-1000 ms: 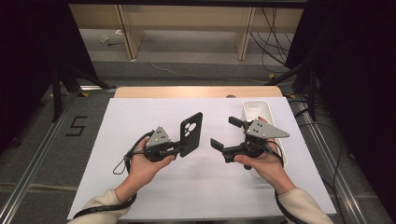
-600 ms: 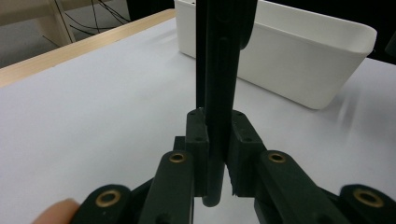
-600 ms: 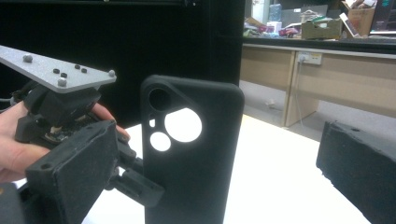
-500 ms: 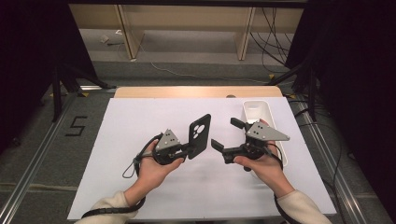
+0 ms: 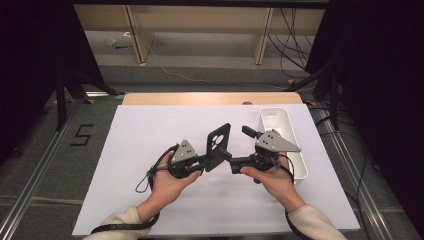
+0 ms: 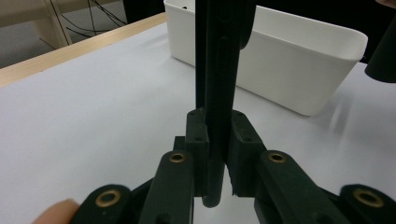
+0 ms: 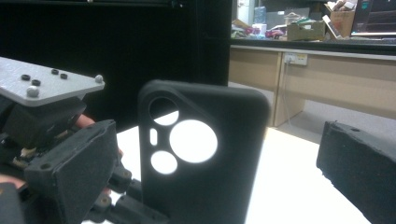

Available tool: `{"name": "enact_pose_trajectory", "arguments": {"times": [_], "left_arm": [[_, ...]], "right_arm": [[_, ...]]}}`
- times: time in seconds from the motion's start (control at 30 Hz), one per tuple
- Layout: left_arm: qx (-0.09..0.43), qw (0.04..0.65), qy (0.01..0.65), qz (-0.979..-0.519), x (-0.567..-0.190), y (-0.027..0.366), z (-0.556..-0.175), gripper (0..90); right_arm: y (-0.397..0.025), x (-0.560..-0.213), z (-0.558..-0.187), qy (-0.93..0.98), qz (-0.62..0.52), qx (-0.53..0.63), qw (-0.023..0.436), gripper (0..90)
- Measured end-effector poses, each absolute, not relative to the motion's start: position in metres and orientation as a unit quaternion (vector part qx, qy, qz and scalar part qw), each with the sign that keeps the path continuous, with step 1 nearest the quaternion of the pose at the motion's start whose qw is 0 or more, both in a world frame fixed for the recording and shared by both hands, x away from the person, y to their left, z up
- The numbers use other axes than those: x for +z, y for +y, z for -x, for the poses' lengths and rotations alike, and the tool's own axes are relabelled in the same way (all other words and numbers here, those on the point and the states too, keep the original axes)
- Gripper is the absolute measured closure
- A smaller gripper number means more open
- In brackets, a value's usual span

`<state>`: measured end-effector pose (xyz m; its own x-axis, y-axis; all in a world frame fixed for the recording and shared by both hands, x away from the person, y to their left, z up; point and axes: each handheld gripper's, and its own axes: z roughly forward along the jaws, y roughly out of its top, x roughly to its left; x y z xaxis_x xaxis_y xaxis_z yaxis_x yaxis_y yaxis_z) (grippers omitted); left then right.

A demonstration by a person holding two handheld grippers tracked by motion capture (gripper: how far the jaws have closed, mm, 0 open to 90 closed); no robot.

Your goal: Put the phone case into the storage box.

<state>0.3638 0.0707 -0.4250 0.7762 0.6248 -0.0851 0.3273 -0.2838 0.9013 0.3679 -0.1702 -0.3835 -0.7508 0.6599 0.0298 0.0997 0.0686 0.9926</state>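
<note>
High view shows the left tongs [image 5: 206, 161] clamped on the phone case [image 5: 218, 146], upright between both tongs above the counter [image 5: 150, 135]; the right tongs [image 5: 240, 150], wide open, should close squarely on its free edge.

The top of the black phone case [image 6: 219, 70] is cut off by the top edge in the left gripper view, and its bottom end hides between the jaws. In the right gripper view its lower end runs off the bottom edge. There the right gripper's [image 7: 224, 154] jaws are cut off at the sides. The inside of the white bin [image 5: 280, 137] is too small to make out.
</note>
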Motion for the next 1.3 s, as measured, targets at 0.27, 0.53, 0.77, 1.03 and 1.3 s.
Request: {"name": "enact_pose_trajectory", "arguments": {"times": [0.27, 0.53, 0.77, 1.03, 1.3], "left_arm": [[0.143, 0.518, 0.301, -0.788, -0.425, 0.067, -0.362, 80.1], [0.142, 0.517, 0.299, -0.79, -0.427, 0.065, -0.362, 80.1], [0.142, 0.517, 0.297, -0.79, -0.427, 0.064, -0.361, 80.1], [0.141, 0.515, 0.295, -0.792, -0.428, 0.062, -0.36, 80.1], [0.141, 0.518, 0.295, -0.79, -0.427, 0.063, -0.36, 80.1]], "right_arm": [[-0.16, -0.383, -0.37, 0.69, -0.283, 0.625, 0.23, 0.4], [-0.155, -0.386, -0.371, 0.69, -0.291, 0.621, 0.229, 0.3], [-0.153, -0.387, -0.373, 0.689, -0.297, 0.619, 0.233, 0.4], [-0.148, -0.39, -0.374, 0.692, -0.298, 0.615, 0.234, 0.4], [-0.145, -0.389, -0.376, 0.684, -0.307, 0.618, 0.236, 3.5]]}}
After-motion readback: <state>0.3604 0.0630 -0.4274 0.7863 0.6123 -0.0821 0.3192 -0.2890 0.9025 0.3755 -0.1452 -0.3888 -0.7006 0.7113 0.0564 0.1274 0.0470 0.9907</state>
